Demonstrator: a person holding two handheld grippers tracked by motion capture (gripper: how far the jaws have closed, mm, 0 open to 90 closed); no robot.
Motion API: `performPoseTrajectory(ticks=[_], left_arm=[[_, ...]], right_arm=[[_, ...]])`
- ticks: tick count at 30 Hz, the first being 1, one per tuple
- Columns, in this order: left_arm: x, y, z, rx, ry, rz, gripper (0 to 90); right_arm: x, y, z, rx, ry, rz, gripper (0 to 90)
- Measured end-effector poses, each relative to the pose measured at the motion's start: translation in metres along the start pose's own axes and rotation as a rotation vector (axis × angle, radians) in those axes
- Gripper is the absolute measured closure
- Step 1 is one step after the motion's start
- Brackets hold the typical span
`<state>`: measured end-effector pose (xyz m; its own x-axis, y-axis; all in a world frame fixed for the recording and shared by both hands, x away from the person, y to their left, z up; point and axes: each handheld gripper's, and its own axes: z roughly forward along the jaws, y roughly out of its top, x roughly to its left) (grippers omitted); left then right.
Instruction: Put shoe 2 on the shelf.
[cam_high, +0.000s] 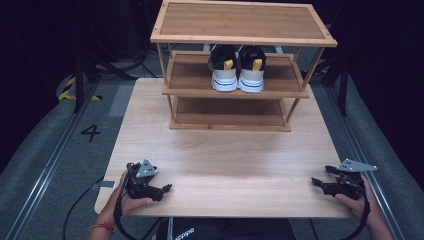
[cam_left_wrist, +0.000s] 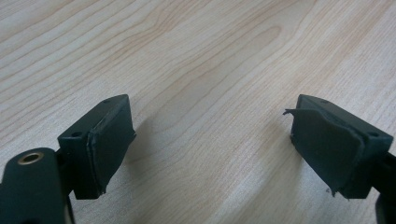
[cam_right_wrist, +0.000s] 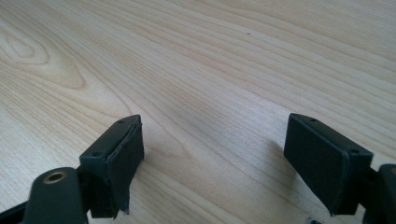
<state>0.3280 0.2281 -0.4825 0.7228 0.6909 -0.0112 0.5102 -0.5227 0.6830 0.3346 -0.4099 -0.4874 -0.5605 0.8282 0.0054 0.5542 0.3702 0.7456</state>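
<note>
Shoes (cam_high: 236, 67) are sitting paired on the rack's (cam_high: 235, 92) middle shelf — light, soft-sided, likely best pinched at the stiff heel collars. Left gripper (cam_high: 167, 187) and right gripper (cam_high: 316, 181) are resting wide open, empty, on the table (cam_high: 225, 165).

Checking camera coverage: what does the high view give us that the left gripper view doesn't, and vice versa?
High view: the wooden rack at the table's far side, a pair of sneakers on its middle shelf, both hands with the left tool and the right tool near the table's front edge, and the floor. Left gripper view: that tool's two black pads up close, apart, nothing between, rubber edges frayed. Both: the light wood table.
</note>
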Motion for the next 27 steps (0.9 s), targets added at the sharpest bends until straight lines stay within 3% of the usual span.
performPoseTrajectory(ticks=[27], left_arm=[[-0.0005, 0.0002, 0.0001, 0.001, 0.004, -0.004, 13.9]], right_arm=[[0.0000, 0.0001, 0.0002, 0.001, -0.012, 0.011, 20.5]])
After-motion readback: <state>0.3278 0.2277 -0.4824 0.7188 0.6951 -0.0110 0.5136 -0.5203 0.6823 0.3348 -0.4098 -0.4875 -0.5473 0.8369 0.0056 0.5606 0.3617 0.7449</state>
